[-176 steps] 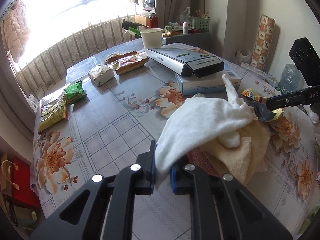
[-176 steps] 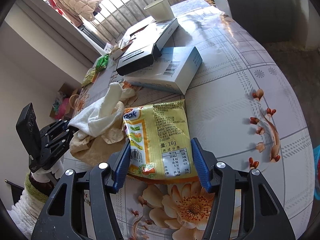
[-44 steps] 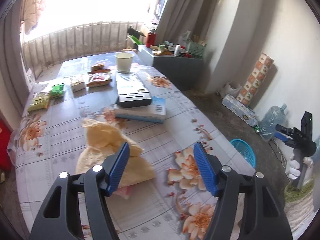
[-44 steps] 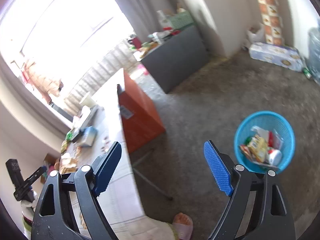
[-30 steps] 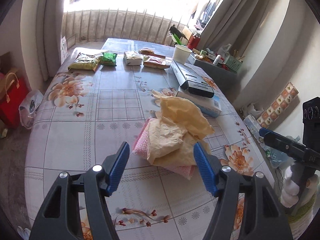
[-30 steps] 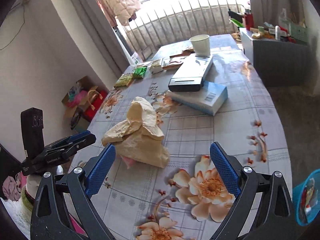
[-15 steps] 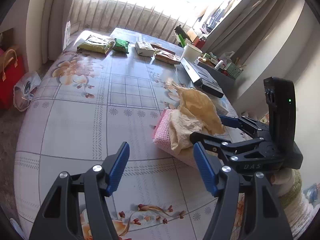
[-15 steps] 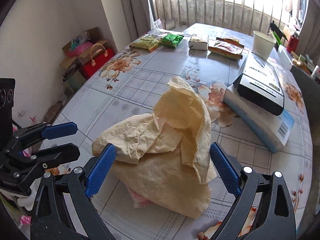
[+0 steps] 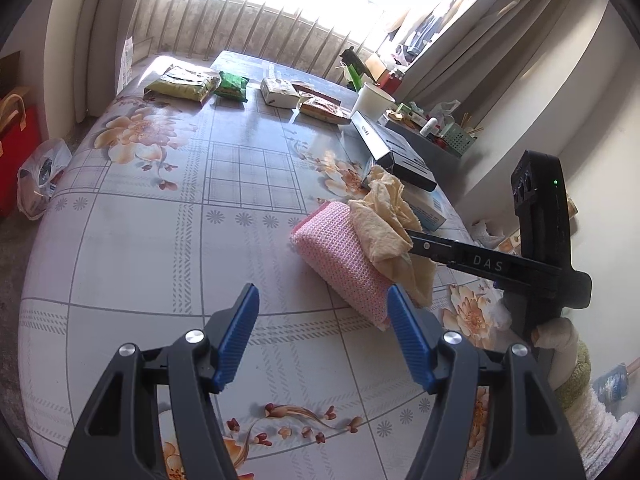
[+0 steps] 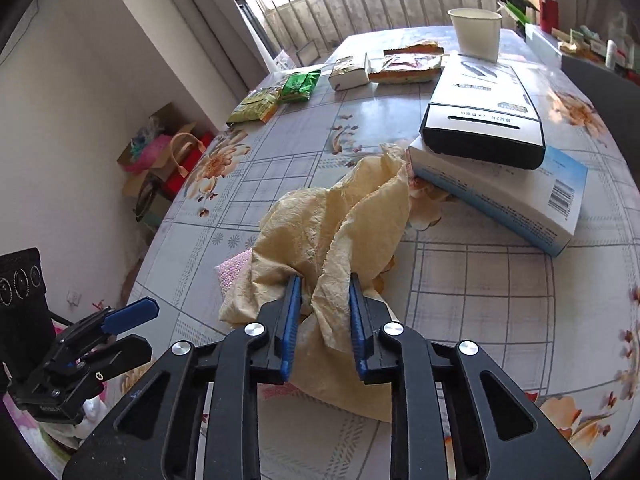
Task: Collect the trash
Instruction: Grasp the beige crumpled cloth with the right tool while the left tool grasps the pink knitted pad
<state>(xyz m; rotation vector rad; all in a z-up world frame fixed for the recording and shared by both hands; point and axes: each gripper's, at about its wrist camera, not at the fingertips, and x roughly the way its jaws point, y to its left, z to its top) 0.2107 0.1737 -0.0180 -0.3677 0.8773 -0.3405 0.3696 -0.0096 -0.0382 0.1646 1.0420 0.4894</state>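
Observation:
A crumpled yellow paper (image 10: 340, 220) lies in a heap on a pink woven cloth (image 9: 336, 248) on the flowered table (image 9: 168, 216). My right gripper (image 10: 325, 280) is down in the near side of the heap, its jaws closing, and the blue pads pinch a fold of the paper between them. In the left wrist view the right gripper (image 9: 416, 242) reaches into the yellow paper (image 9: 384, 216) from the right. My left gripper (image 9: 322, 292) hovers open over bare tablecloth, just in front of the pink cloth, with nothing between its fingers.
A black-and-white box (image 10: 484, 120) is stacked on a blue-and-white box (image 10: 500, 196) right behind the heap. Farther back stand a paper cup (image 10: 476, 34) and several snack packets (image 10: 404, 66). Bags (image 10: 172, 152) sit on the floor to the left of the table.
The right gripper has come down onto the yellow paper and its wide jaws have closed on a fold. The left gripper has kept its opening and hardly moved.

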